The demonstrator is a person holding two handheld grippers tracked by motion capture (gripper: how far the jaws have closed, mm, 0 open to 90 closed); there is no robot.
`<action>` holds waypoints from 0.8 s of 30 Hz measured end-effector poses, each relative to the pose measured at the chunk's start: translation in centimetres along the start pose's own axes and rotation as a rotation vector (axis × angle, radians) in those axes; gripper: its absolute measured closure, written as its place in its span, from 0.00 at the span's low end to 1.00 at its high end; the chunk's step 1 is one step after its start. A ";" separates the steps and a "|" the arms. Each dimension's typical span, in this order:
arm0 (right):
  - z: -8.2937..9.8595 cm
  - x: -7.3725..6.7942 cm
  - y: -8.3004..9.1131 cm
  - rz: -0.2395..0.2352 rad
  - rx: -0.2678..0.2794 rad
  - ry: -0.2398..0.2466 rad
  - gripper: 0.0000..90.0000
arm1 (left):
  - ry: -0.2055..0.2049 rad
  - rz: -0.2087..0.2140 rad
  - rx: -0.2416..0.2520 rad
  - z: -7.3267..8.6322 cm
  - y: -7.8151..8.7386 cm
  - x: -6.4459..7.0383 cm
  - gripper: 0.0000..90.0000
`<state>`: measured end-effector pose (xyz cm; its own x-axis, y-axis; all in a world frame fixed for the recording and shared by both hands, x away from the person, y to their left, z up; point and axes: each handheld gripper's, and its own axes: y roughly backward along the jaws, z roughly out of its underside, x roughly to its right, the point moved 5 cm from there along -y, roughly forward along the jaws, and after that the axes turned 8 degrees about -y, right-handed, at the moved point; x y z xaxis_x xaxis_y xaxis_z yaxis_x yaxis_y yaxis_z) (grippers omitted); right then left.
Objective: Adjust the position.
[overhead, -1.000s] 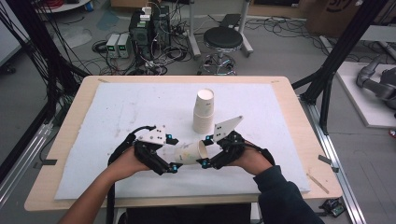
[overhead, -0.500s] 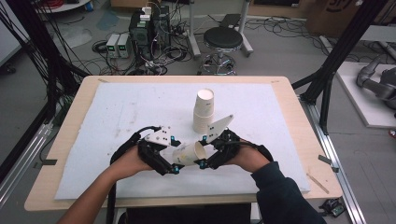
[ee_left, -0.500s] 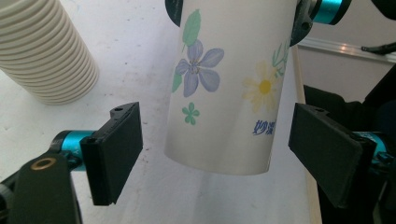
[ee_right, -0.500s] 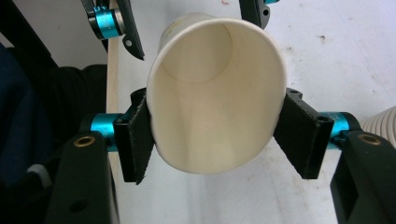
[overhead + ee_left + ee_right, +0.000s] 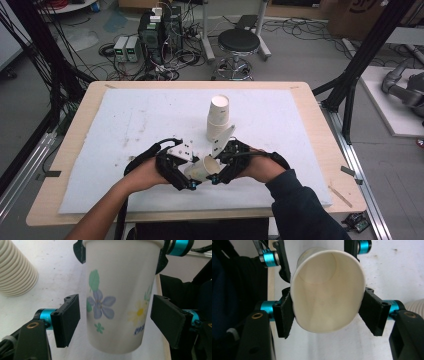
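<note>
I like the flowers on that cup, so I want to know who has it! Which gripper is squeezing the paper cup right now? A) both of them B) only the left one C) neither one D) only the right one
D: in the right gripper view the right gripper has its pads pressed on the rim of the paper cup, squashing it oval, while the left gripper shows gaps beside the cup.

Left gripper (image 5: 192, 175), right gripper (image 5: 216, 169): black bodies, flat black pads, teal collars, brass screws, grey top plates, black cables. Right arm: dark sleeve (image 5: 300, 202).
</note>
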<state>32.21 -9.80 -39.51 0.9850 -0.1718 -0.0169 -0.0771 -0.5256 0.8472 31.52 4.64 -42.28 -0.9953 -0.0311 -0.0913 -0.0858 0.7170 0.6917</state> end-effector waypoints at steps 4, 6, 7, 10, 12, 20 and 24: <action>-0.2 -0.2 -0.3 -0.004 -0.023 0.014 0.38 | -0.001 0.015 -0.012 0.0 -0.3 0.0 0.31; -0.2 -0.2 -0.3 -0.002 -0.032 0.021 0.38 | -0.007 0.023 -0.013 0.0 -0.5 0.1 0.35; -0.2 -0.2 -0.3 -0.002 -0.032 0.021 0.38 | -0.007 0.023 -0.013 0.0 -0.5 0.1 0.38; -0.1 -0.3 -0.4 -0.002 -0.039 0.028 0.38 | -0.022 0.035 -0.010 -0.1 -0.7 0.2 0.41; -0.1 -0.4 -0.4 -0.009 -0.045 0.021 0.38 | -0.019 0.045 -0.016 -0.1 -0.7 0.3 0.41; -0.3 -0.2 0.1 -0.020 0.011 -0.019 0.32 | -0.004 0.024 0.034 0.0 -0.6 0.1 0.41; -0.3 0.2 1.1 -0.007 0.119 -0.076 0.25 | 0.034 0.001 0.067 0.8 -0.5 -0.1 0.41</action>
<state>32.37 -10.20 -38.42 0.9714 -0.2277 -0.0668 -0.0922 -0.6212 0.7782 31.66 4.79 -43.19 -0.9964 -0.0533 -0.0659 -0.0832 0.7620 0.6423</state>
